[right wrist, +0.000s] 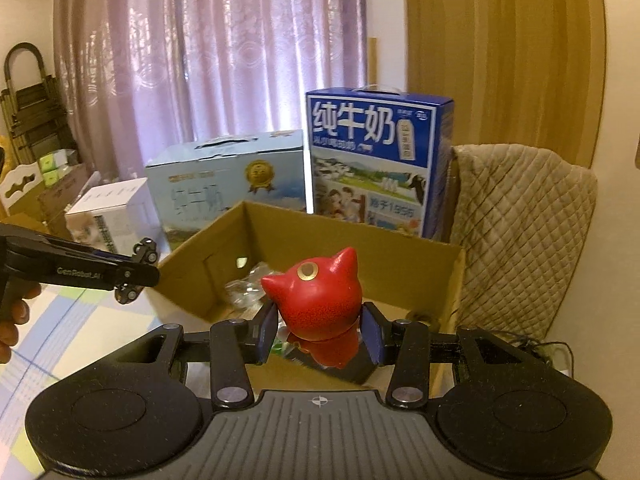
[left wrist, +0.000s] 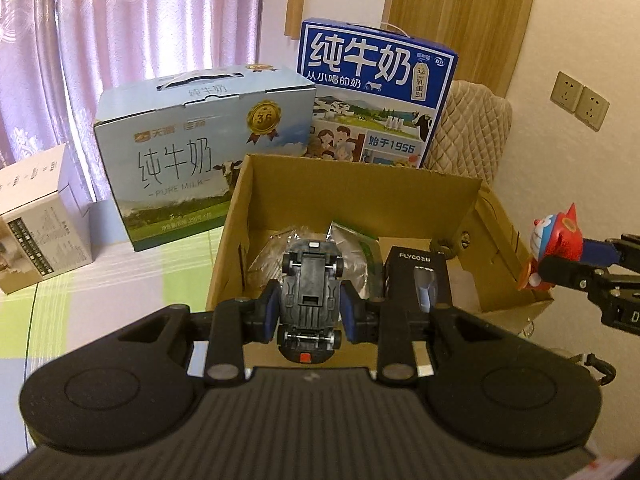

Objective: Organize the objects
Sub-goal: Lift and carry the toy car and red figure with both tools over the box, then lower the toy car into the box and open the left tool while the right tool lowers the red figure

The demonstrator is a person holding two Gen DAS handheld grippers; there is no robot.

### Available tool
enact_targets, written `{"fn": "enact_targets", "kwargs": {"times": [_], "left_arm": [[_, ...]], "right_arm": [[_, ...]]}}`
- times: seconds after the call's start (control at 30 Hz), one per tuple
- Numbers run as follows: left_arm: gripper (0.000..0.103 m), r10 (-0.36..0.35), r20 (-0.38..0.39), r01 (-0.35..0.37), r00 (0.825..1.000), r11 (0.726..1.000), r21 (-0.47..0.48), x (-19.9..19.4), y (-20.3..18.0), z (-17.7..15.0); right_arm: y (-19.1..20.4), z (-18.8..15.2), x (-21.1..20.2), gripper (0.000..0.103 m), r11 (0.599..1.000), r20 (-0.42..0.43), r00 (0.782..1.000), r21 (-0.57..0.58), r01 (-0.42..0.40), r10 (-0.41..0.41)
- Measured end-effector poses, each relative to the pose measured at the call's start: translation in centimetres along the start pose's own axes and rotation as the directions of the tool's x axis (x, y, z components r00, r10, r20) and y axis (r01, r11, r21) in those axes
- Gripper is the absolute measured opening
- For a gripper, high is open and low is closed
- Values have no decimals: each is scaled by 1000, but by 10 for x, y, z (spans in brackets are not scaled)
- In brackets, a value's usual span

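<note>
My left gripper (left wrist: pixel 310 312) is shut on a dark toy car (left wrist: pixel 310 292), underside towards the camera, held over the near edge of an open cardboard box (left wrist: pixel 360 184). My right gripper (right wrist: pixel 320 326) is shut on a red horned figurine (right wrist: pixel 320 300) above the same box (right wrist: pixel 348 232). In the left wrist view the right gripper (left wrist: pixel 560 268) and the figurine (left wrist: pixel 554 240) hang over the box's right side. In the right wrist view the left gripper (right wrist: pixel 136 276) holds the car (right wrist: pixel 138 270) at the box's left corner. Inside lie a black FLYCO package (left wrist: pixel 416 280) and clear plastic bags (left wrist: pixel 352 252).
Behind the box stand a light blue milk carton (left wrist: pixel 200 160) and a dark blue milk carton (left wrist: pixel 376 84). A white box (left wrist: pixel 36 216) sits at left on the checked cloth (left wrist: pixel 100 300). A quilted chair back (right wrist: pixel 520 240) is at right. Curtains hang behind.
</note>
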State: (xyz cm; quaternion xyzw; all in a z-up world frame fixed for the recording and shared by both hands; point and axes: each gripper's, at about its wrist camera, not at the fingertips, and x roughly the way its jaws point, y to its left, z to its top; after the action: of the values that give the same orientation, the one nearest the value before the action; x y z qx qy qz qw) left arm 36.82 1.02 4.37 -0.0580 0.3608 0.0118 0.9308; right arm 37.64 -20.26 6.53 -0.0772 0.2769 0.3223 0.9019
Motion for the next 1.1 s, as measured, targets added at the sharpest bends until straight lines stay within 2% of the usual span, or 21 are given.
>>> {"fn": "enact_targets", "kwargs": {"times": [0.23,0.6,1.1], "left_arm": [[26,3,-3,-3,1000,1000,11,17,-2,11],[26,-22,-38,23,999,999,30,54,-18,27],[26,-29,-130,33,991,999,29,132,-34,59]], "right_arm": [[-16,4,13,42,999,1,1000,22,28,-28],[-28,11,46,42,999,-24,999,32,25,-24],[-52,22,112,42,998,-99,993,24,64,-61]]}}
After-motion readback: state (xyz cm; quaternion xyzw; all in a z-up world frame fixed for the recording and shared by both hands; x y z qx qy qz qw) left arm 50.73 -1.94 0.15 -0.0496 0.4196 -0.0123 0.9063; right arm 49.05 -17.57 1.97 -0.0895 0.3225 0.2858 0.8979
